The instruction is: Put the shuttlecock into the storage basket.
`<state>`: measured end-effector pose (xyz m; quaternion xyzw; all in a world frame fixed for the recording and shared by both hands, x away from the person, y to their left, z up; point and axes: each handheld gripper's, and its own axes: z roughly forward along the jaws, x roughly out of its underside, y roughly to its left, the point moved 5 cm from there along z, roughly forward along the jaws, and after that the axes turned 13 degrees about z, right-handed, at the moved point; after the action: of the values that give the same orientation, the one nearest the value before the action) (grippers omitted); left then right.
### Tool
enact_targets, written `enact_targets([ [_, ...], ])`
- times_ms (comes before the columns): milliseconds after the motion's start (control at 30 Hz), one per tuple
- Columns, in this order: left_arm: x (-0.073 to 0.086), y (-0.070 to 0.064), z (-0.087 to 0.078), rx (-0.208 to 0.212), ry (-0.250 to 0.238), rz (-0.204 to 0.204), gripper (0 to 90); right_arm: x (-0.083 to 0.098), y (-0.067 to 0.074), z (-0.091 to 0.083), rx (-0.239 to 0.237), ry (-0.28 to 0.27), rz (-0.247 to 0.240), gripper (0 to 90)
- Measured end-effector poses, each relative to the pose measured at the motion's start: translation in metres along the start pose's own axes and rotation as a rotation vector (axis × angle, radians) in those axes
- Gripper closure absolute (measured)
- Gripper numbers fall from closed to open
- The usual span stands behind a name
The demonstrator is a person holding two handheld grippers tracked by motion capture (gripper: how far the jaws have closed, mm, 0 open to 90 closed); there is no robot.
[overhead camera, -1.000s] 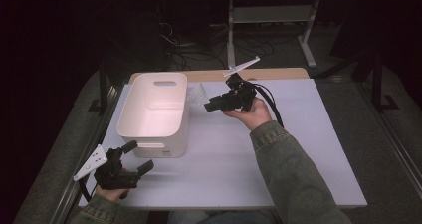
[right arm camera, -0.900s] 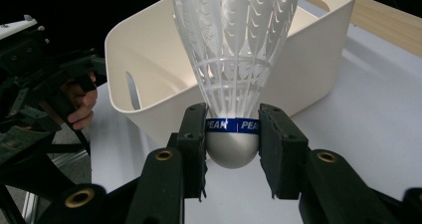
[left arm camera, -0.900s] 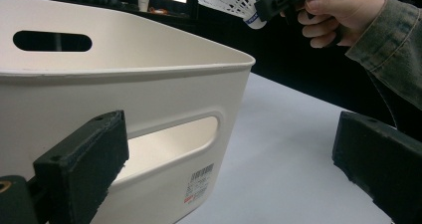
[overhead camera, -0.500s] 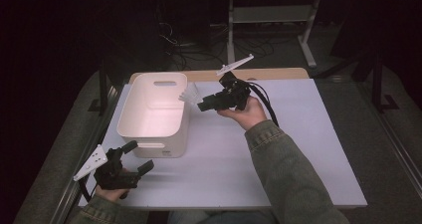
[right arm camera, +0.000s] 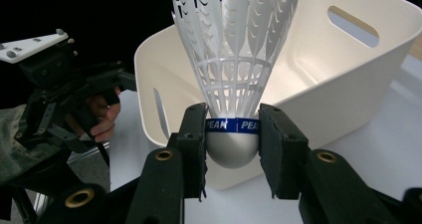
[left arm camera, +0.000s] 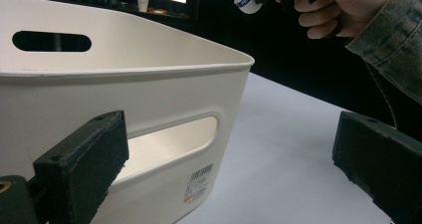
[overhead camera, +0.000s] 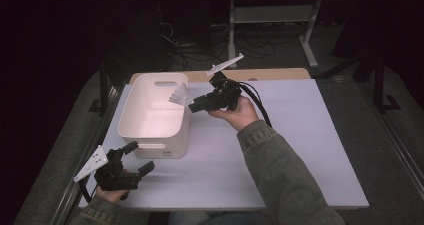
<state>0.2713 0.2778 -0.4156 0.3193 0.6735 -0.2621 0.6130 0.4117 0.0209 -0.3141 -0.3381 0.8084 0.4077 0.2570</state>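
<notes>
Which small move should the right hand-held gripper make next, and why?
Probably carry the shuttlecock a little further over the white bin, then open. The right hand-held gripper clamps its cork base, and in the high view its feathers are only at the bin's near rim.

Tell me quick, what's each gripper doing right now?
Left gripper: open, holding nothing, near the white bin.
Right gripper: shut on the shuttlecock, fingers clamping its base at the bin's rim.
</notes>
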Motion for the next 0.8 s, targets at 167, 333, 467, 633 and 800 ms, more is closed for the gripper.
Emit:
enact_targets([
  [167,-0.001,-0.001,0.0,0.0,-0.009,-0.011,0.8,-0.002,0.004,0.006,-0.014,-0.002,-0.004,63.7],
  [333,0.0,-0.001,0.0,0.002,-0.005,-0.007,0.8,-0.005,0.008,0.012,-0.025,0.003,-0.008,63.7],
  [467,0.0,-0.001,0.0,0.003,-0.005,-0.007,0.8,-0.006,0.011,0.018,-0.038,0.008,-0.012,63.7],
  [633,-0.001,-0.001,0.0,0.002,-0.011,-0.013,0.8,-0.006,0.012,0.023,-0.032,0.02,-0.018,63.7],
  [800,-0.001,-0.001,0.0,0.002,-0.013,-0.016,0.8,-0.008,0.011,0.029,-0.034,0.021,-0.021,63.7],
])
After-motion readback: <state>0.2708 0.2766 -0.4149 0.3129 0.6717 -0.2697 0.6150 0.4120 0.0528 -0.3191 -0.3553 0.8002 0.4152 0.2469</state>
